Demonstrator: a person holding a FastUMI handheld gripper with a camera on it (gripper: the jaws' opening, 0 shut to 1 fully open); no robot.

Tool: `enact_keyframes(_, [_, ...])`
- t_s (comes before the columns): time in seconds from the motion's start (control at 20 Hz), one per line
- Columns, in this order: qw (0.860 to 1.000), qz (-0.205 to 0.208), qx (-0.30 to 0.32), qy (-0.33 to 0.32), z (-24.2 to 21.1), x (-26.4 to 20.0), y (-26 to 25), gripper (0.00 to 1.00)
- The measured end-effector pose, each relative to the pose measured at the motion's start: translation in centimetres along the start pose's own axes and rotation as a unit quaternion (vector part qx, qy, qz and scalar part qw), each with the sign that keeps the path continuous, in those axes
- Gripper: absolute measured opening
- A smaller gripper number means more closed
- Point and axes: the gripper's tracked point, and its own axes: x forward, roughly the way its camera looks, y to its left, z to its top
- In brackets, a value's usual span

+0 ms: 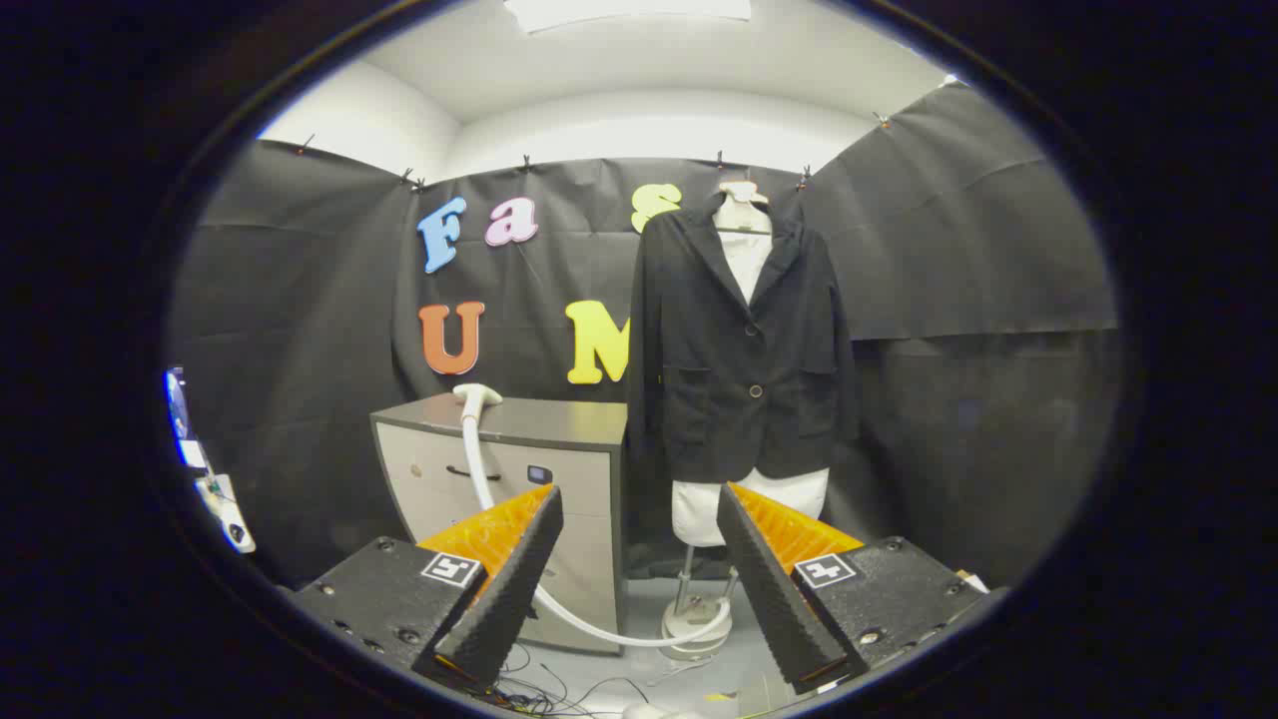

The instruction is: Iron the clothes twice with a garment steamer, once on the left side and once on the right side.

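Note:
A black jacket [744, 340] hangs on a white mannequin torso [749, 504] that stands on a pole with a round base [696, 627], well beyond my fingers. The white steamer head [477, 395] lies on top of a grey drawer cabinet [519, 469] to the left of the jacket. Its white hose [489, 499] runs down the cabinet front and curves along the floor to the mannequin's base. My gripper [639, 519] is open, far short of both, with nothing between its fingers.
Black cloth walls close the booth behind and on both sides. Loose cables [544, 689] lie on the floor just below my fingers. Some small devices [215, 489] hang on the left wall.

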Motion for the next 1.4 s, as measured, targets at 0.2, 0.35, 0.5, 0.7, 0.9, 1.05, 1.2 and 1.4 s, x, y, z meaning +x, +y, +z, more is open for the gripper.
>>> enact_keyframes(0.2, [1.000, -0.002, 0.006, 0.001, -0.2, -0.5, 0.2, 0.99])
enact_keyframes(0.35, [1.000, -0.005, 0.007, 0.000, -0.3, -0.8, 0.0, 0.99])
enact_keyframes(0.5, [1.000, -0.008, 0.008, 0.000, -0.4, -0.8, 0.1, 0.99])
enact_keyframes(0.7, [1.000, -0.011, 0.011, 0.001, -0.6, -0.6, 0.1, 0.99])
enact_keyframes(0.9, [1.000, -0.015, 0.013, 0.002, -0.2, 0.0, 0.0, 0.99])
enact_keyframes(1.05, [1.000, -0.013, 0.014, 0.002, 1.1, 1.5, 0.5, 0.99])
enact_keyframes(1.2, [1.000, -0.005, 0.017, -0.002, 3.5, 3.9, 1.3, 0.99])
enact_keyframes(1.4, [1.000, 0.017, 0.018, -0.003, 7.2, 8.4, 3.1, 0.99])
